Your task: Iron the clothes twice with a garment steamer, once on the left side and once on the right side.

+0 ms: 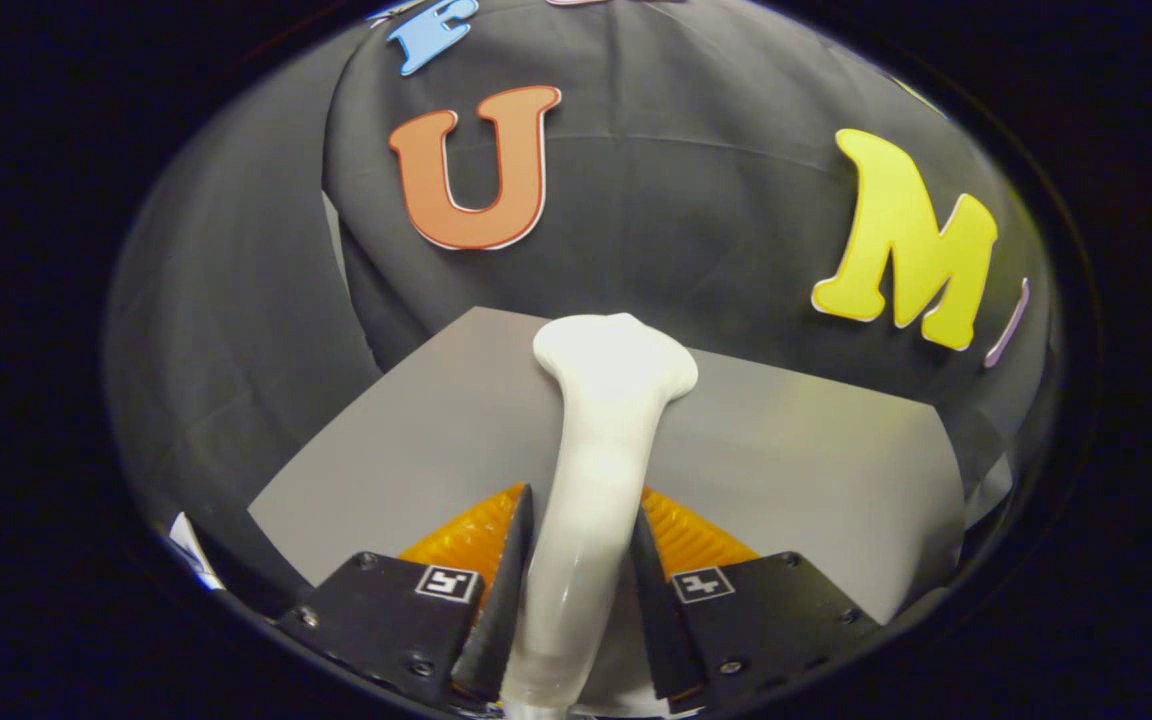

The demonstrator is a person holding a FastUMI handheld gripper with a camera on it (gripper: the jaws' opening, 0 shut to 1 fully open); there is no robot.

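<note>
From the gripper's own camera, a glossy white plastic garment steamer (591, 470) with a slim handle and a flared head runs straight out between the two fingers. The gripper (581, 560) is clenched on the handle: both fingers (508, 570) press its sides, with barely more gap between them than the handle's width. The head sits well beyond the fingertips, over a flat pale grey sheet (796, 450) that spreads ahead of the jaws and to both sides of them. Whether that sheet is the clothing itself or a board under it, I cannot tell, nor whether the head touches it or hangs just above.

What worries me, standing here, is the grip point. The fingers hold the handle low down, far from the head, and the plastic looks smooth and rounded, so I judge the steamer could twist or slide in the jaws once the head drags across fabric. A tilted head would skim one edge only and leave the pass uneven. Pushing too far forward could also run the head off the sheet's far edge toward the dark cloth wall (236, 300) beyond.
</note>
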